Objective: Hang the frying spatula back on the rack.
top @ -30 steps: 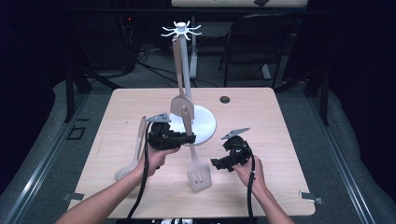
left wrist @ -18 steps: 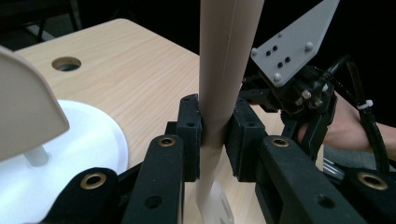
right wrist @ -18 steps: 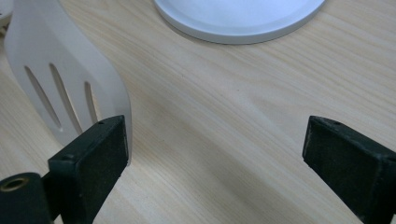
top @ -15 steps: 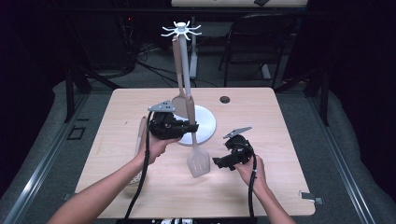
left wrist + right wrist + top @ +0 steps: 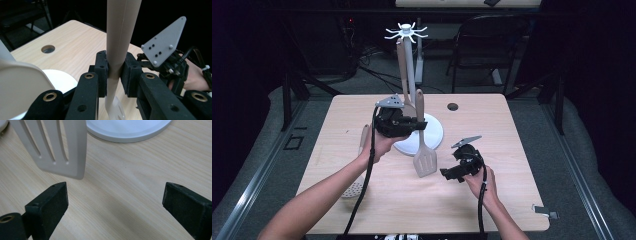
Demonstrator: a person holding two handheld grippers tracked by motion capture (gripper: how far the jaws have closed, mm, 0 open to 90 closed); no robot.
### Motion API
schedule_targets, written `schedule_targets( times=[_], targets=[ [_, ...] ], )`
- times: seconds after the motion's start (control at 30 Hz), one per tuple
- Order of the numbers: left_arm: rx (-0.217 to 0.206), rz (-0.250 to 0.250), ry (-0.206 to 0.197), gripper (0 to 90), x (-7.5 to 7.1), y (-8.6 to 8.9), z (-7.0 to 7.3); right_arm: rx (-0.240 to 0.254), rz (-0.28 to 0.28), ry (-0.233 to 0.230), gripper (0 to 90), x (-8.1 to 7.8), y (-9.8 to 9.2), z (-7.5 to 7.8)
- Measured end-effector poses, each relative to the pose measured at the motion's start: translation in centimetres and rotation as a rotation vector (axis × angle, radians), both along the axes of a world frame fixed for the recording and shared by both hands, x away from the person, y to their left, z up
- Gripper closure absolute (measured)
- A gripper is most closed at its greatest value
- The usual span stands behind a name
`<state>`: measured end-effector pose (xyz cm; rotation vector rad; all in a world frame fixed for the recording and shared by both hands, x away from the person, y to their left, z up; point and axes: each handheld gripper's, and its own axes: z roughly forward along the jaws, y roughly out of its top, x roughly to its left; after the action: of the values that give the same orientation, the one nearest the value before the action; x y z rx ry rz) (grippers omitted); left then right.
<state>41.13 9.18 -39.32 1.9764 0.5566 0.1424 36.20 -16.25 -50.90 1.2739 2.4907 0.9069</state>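
Above the table (image 5: 512, 200), left claw (image 5: 116, 72) clamps the spatula (image 5: 424, 150) handle — right claw (image 5: 115, 202) apart.

Overhead light falls on the pale wooden table (image 5: 512, 200), which reads bright against a nearly black room; the floor and chair (image 5: 484, 45) behind sink into dimness. The high view is soft and slightly grainy, with faint, short shadows under the slotted spatula (image 5: 424, 160). In the left gripper view the near spatula handle is blurred and mildly overexposed. The right gripper view is evenly lit, with sharp wood grain and softened corners.
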Motion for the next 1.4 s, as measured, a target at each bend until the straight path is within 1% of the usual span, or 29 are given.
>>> schedule_targets(
  times=[0.23, 0.3, 0.33, 0.37, 0.5, 0.6, 0.73, 0.87, 1.03, 1.07, 1.1, 1.13, 1.17, 1.37, 1.4],
  targets=[
    [0.007, 0.008, -0.027, 77.0, 0.8, -0.5, 1.2, -0.015, -0.004, 0.003, 6.0, 0.0, 0.0, 0.0],
    [0.011, 0.013, -0.034, 77.1, 1.1, -0.6, 1.5, -0.012, -0.004, 0.011, 6.0, 0.0, 0.0, 0.0],
    [0.015, 0.015, -0.04, 77.0, 1.2, -0.7, 1.6, -0.035, 0.003, 0.013, 6.0, 0.1, -0.2, 0.2],
    [0.017, 0.017, -0.042, 77.1, 1.3, -0.7, 1.8, -0.01, 0.0, 0.011, 6.0, 0.1, -0.2, 0.0],
    [0.026, 0.032, -0.048, 77.1, 1.8, -0.7, 2.3, 0.001, -0.004, 0.012, 5.9, 0.1, -0.2, -0.1],
    [0.029, 0.04, -0.055, 77.1, 2.1, -0.7, 2.6, -0.003, -0.001, 0.011, 5.9, 0.2, -0.2, -0.1],
    [0.044, 0.05, -0.064, 77.1, 2.5, -0.9, 3.1, -0.012, 0.001, 0.011, 5.9, 0.2, -0.1, -0.1],
    [0.042, 0.064, -0.076, 77.1, 2.9, -1.1, 3.8, -0.021, 0.002, 0.015, 5.9, 0.2, -0.1, -0.1],
    [0.045, 0.079, -0.087, 77.1, 3.4, -1.2, 4.4, -0.006, 0.01, 0.008, 6.0, 0.2, 0.0, -0.1],
    [0.046, 0.083, -0.087, 77.1, 3.6, -1.2, 4.5, -0.013, 0.007, 0.006, 6.0, 0.2, 0.0, -0.1],
    [0.045, 0.086, -0.088, 77.1, 3.7, -1.1, 4.7, -0.043, 0.012, 0.01, 6.0, 0.2, -0.1, 0.0],
    [0.045, 0.086, -0.088, 77.1, 3.7, -1.1, 4.7, -0.043, 0.013, 0.009, 6.0, 0.2, -0.1, 0.0],
    [0.046, 0.092, -0.09, 77.1, 3.9, -1.1, 4.9, -0.018, 0.011, 0.009, 6.0, 0.2, 0.1, -0.2],
    [0.052, 0.102, -0.091, 77.1, 4.5, -0.9, 5.4, -0.019, 0.014, 0.012, 6.0, 0.2, 0.0, -0.2],
    [0.056, 0.108, -0.089, 77.1, 4.8, -0.9, 5.5, -0.018, 0.014, 0.012, 6.0, 0.2, 0.0, -0.2]
  ],
)
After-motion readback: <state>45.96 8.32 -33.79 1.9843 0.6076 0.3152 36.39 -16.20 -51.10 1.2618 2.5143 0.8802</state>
